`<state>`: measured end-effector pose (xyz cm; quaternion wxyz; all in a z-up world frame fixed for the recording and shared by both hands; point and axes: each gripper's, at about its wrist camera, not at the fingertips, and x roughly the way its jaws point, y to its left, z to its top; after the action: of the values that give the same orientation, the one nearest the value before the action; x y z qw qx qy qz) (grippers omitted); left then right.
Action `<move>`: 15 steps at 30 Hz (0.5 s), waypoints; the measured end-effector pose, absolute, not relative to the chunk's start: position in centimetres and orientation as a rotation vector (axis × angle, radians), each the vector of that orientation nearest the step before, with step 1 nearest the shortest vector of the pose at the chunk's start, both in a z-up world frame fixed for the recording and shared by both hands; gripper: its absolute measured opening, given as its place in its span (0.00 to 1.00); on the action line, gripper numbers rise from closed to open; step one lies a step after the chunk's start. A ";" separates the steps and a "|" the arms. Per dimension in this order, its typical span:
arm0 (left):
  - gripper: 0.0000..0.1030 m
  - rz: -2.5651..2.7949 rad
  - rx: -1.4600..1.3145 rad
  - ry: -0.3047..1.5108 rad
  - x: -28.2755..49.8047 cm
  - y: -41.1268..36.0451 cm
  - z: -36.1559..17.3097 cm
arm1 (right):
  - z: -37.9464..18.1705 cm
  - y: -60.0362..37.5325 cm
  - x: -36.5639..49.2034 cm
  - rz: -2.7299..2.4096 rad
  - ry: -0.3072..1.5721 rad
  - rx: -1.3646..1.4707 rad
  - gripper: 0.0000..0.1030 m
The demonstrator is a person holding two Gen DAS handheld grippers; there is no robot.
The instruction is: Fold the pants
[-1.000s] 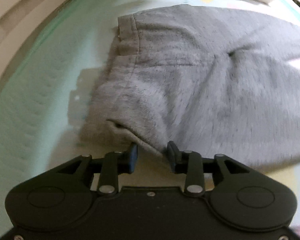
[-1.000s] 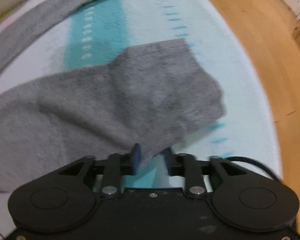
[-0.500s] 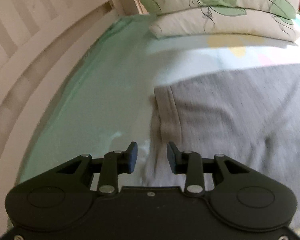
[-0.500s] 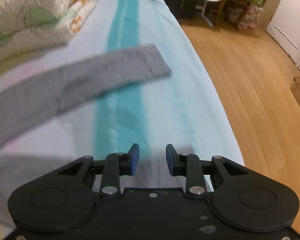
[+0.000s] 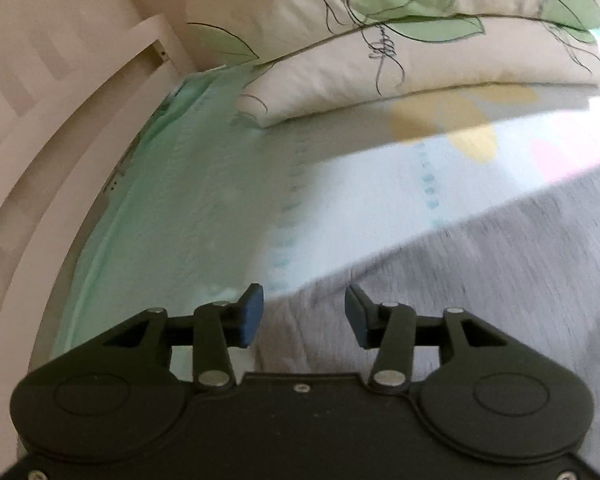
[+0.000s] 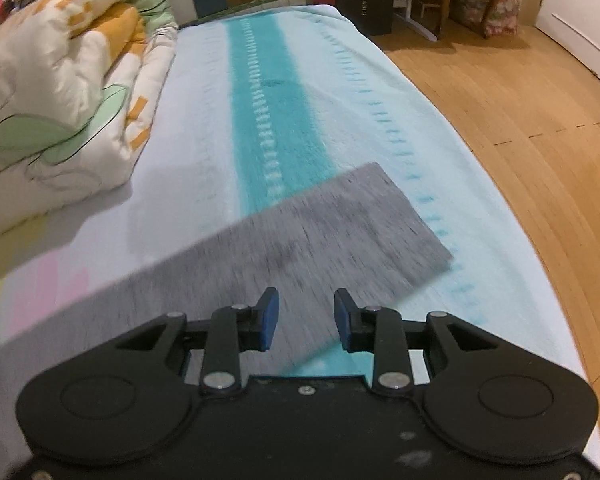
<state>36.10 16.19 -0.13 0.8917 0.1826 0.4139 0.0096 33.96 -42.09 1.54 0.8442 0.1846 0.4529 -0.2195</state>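
Matt grey knit pants [image 6: 300,236] lie on soft cloth bedsheet [image 6: 228,128].

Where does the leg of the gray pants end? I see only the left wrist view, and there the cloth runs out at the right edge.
Observer: The pants leg ends flat on the bed sheet, its hem just right of the teal band.
Operator: Is the right gripper holding it?
Observer: No. The right gripper has its jaws open and grips nothing.
Operator: What is beyond the bed on that side?
Observer: A wooden floor.
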 end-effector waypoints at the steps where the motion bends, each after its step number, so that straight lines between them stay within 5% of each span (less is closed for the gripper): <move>1: 0.55 0.011 0.351 0.858 37.0 16.1 -0.3 | 1.2 -42.2 35.2 -0.469 0.966 0.392 0.31; 4: 0.62 -0.060 0.291 0.887 38.9 16.0 -0.1 | 0.2 -42.0 37.4 -0.468 0.992 0.378 0.31; 15: 0.63 -0.307 0.524 0.957 41.4 12.4 -2.4 | -1.2 -42.5 43.6 -0.452 1.091 0.383 0.33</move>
<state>41.35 12.42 -2.37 0.8436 0.2483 0.4532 -0.1456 43.56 -42.49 -1.17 0.8135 0.1793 0.5111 -0.2116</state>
